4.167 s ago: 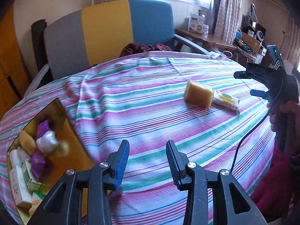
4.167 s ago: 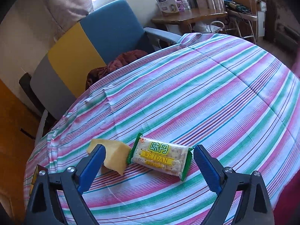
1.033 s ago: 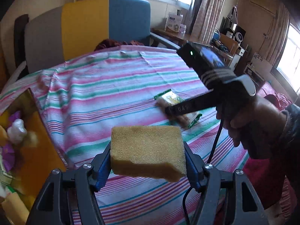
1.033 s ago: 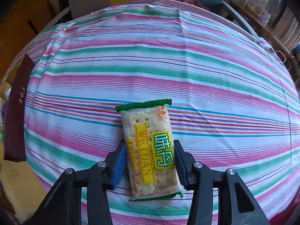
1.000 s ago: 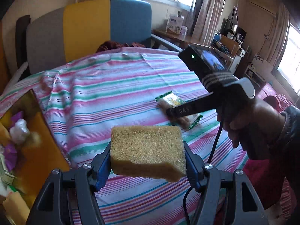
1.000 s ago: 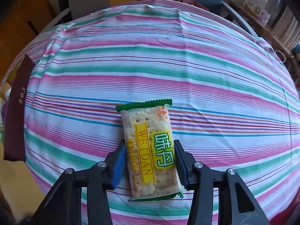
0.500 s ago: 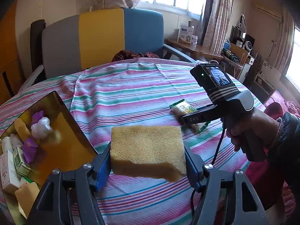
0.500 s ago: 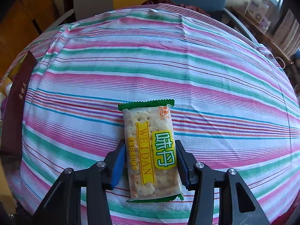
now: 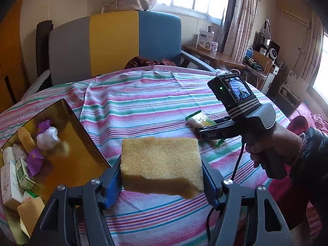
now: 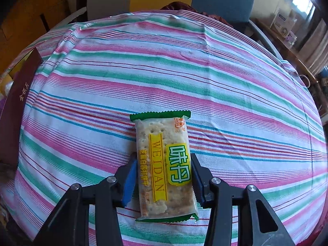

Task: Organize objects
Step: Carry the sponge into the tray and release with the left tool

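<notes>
Above the striped tabletop, a soft, light sponge is clamped in the left claw; a crinkly cracker packet, judged brittle, is pinched at its long edges by the right claw, beside the gold box.

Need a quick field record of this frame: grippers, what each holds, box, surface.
left gripper: shut on yellow sponge, held above the cloth
right gripper: shut on cracker packet, gripped at its near half
packet contact: cannot tell if lifted or lying on the cloth
box: open, gold inside, left of the sponge, holds small packets and wrapped items
surface: striped tablecloth
behind table: grey, yellow and blue chair
</notes>
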